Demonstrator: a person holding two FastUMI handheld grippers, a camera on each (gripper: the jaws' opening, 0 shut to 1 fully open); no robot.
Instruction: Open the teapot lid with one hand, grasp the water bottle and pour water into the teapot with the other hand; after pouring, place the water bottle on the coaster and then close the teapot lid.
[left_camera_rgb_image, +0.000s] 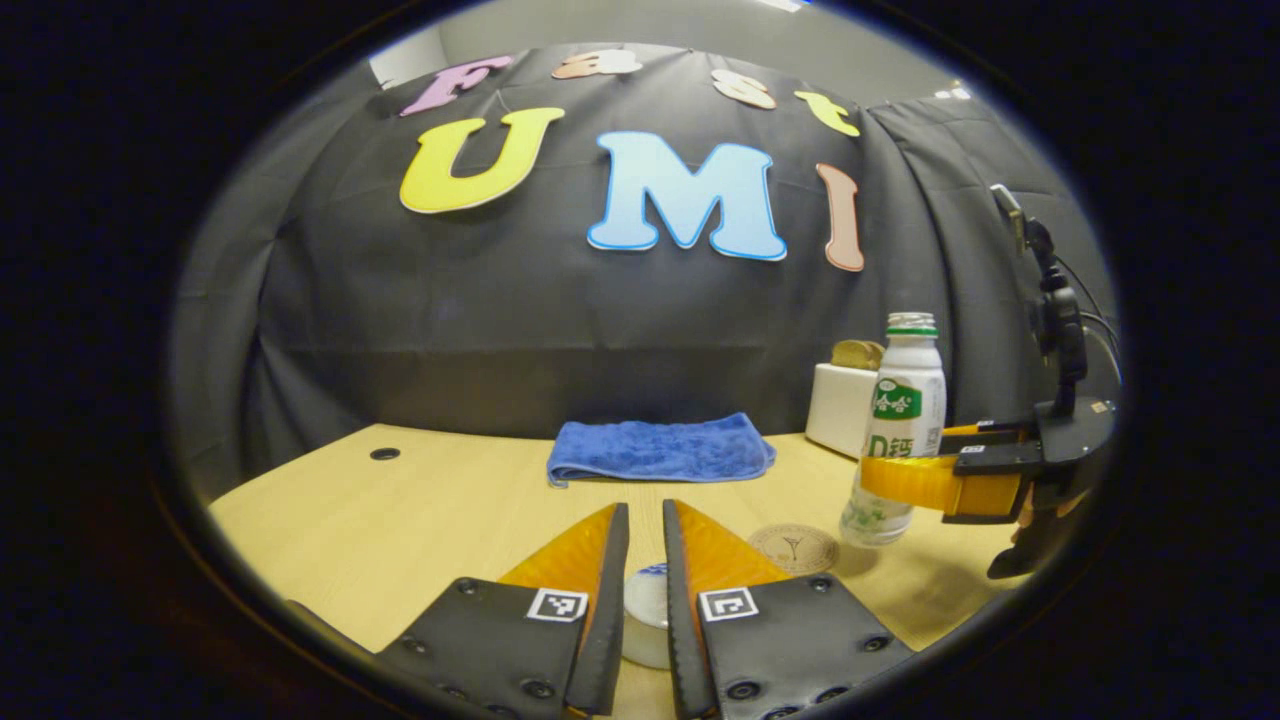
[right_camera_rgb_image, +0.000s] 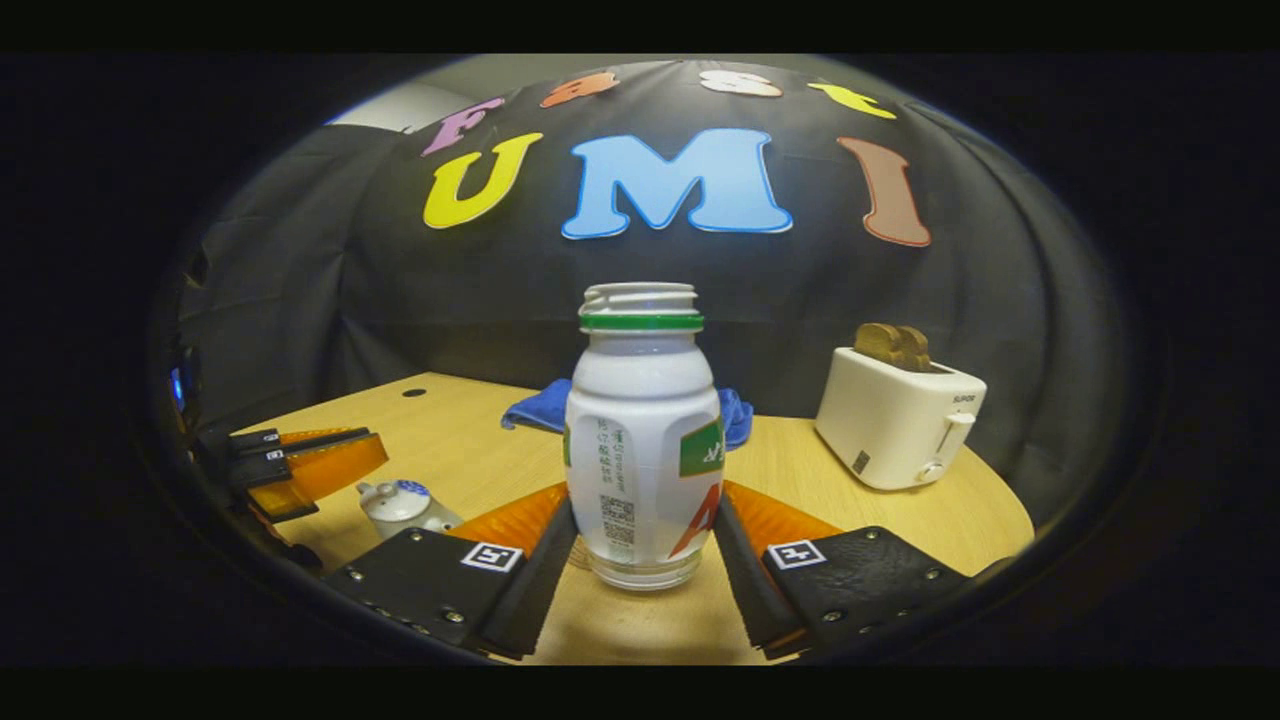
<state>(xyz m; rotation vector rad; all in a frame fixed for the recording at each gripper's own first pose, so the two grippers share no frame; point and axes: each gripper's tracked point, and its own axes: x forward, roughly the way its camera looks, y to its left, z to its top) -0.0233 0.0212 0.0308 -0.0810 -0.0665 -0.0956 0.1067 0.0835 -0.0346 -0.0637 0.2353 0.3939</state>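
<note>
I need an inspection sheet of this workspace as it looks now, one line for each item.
Surface: light wooden table with a round hole.
Job's things: water bottle, uncapped, upright; teapot, lid on; coaster bare, beside the bottle.
Clutter: blue cloth; white toaster holding bread.
Grippers: right gripper, fingers on both sides of the bottle, contact unclear; left gripper, fingers close together above the teapot lid.
Cables: black cables behind the right gripper.
Surroundings: black cloth wall.

The pale wooden worktop (right_camera_rgb_image: 470, 450) carried a blue towel (left_camera_rgb_image: 660, 449), a white toaster (right_camera_rgb_image: 897, 418), a round coaster (left_camera_rgb_image: 794, 548), the teapot (right_camera_rgb_image: 402, 505), perhaps the bottle (right_camera_rgb_image: 642, 440) too.
</note>
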